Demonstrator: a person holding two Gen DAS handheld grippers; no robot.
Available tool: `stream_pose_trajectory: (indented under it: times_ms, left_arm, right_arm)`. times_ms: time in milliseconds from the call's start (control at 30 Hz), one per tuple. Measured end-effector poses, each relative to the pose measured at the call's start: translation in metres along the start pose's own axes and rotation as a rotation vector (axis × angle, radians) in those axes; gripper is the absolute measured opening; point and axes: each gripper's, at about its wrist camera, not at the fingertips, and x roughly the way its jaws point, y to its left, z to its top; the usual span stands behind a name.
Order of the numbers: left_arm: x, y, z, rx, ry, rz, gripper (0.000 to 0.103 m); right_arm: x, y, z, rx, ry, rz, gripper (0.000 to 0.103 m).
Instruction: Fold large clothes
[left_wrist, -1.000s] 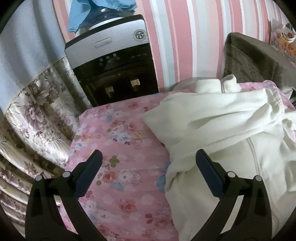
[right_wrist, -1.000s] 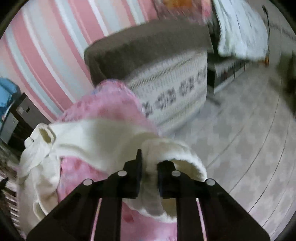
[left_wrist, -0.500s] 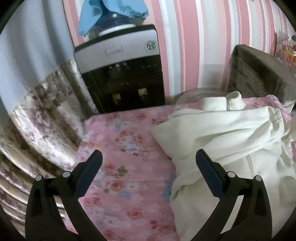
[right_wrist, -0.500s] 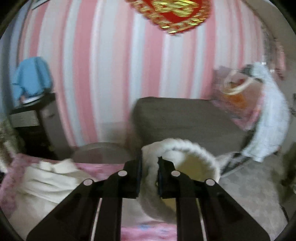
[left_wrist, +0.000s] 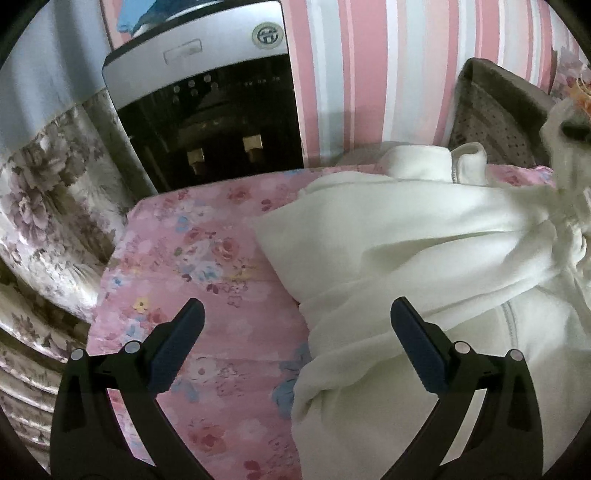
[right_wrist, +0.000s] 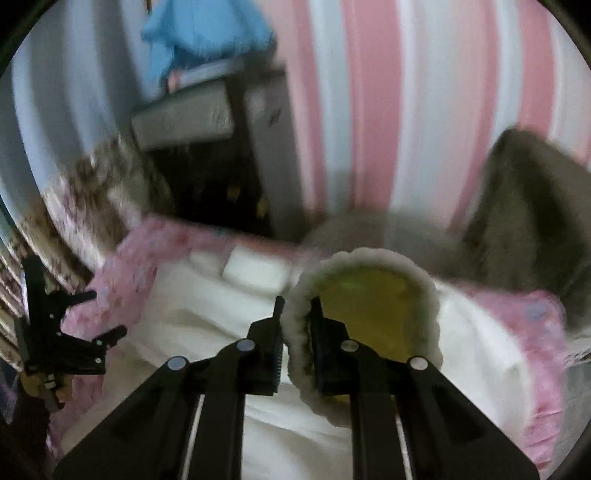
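A cream garment (left_wrist: 424, 251) lies crumpled on the right part of a pink floral bed cover (left_wrist: 207, 258); its left edge stops short of the cover's left side, leaving a bare strip there. The left hand-held gripper (left_wrist: 295, 332) hangs over that edge with its jaws wide apart and nothing between them. The right hand-held gripper (right_wrist: 297, 321) is clamped on a ribbed cuff (right_wrist: 369, 295) lifted above the garment, the cuff's mouth gaping, and its jaws are opening slightly. Beyond the cover's far edge stand a water dispenser (left_wrist: 207, 110) and a striped wall (left_wrist: 369, 74); a floral curtain (left_wrist: 48, 206) hangs beside the left edge.
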Motion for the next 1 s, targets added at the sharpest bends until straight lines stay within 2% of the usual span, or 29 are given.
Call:
stream_pose_trajectory:
  times_ms: [67,100,133,200,267,300,400,467,500,533,633,700,767,867,1000]
  left_arm:
    - [0.004,0.0,-0.001,-0.003,0.01,0.003,0.1]
    - [0.006,0.001,-0.001,-0.002,0.013,0.005,0.1]
    - [0.008,0.0,-0.002,0.001,0.019,0.009,0.1]
    - [0.011,0.0,-0.004,0.013,0.032,0.022,0.1]
    - [0.013,0.0,-0.004,0.023,0.035,0.03,0.1]
    - [0.013,-0.001,-0.004,0.026,0.036,0.034,0.1]
    - [0.01,-0.005,-0.004,0.032,0.037,0.036,0.1]
    - [0.006,-0.009,-0.002,0.035,0.029,0.032,0.1]
    - [0.004,-0.012,0.0,0.039,0.025,0.027,0.1]
    - [0.001,-0.018,0.002,0.048,0.018,0.022,0.1]
    - [-0.002,-0.037,0.011,0.073,0.002,0.008,0.1]
    - [-0.002,-0.056,0.019,0.096,-0.006,-0.02,0.1]
    - [-0.002,-0.074,0.028,0.118,-0.013,-0.046,0.1]
    - [-0.002,-0.117,0.046,0.172,-0.034,-0.092,0.1]
    - [-0.002,-0.165,0.067,0.2,-0.044,-0.161,0.1]
  right_arm:
    - [0.04,0.006,-0.013,0.016,0.099,0.025,0.039]
    - [0.048,0.009,-0.025,0.014,0.119,0.027,0.063]
    - [0.056,0.01,-0.033,0.013,0.138,0.026,0.071]
    - [0.057,0.006,-0.045,0.027,0.153,0.048,0.072]
    - [0.042,0.002,-0.048,0.065,0.141,0.105,0.081]
    - [0.033,0.0,-0.046,0.073,0.123,0.124,0.081]
    - [-0.017,-0.011,-0.041,0.09,0.022,0.156,0.093]
    - [-0.049,-0.021,-0.041,0.067,-0.048,0.108,0.096]
    - [-0.061,-0.028,-0.041,0.05,-0.072,0.046,0.097]
    - [-0.071,-0.038,-0.044,0.035,-0.091,-0.029,0.098]
    - [-0.086,-0.083,-0.066,0.019,-0.128,-0.349,0.098]
    - [-0.092,-0.116,-0.085,0.058,-0.136,-0.423,0.098]
    - [-0.1,-0.145,-0.102,0.127,-0.144,-0.417,0.098]
    - [-0.104,-0.182,-0.126,0.258,-0.13,-0.351,0.098]
    - [-0.103,-0.209,-0.147,0.366,-0.142,-0.288,0.095]
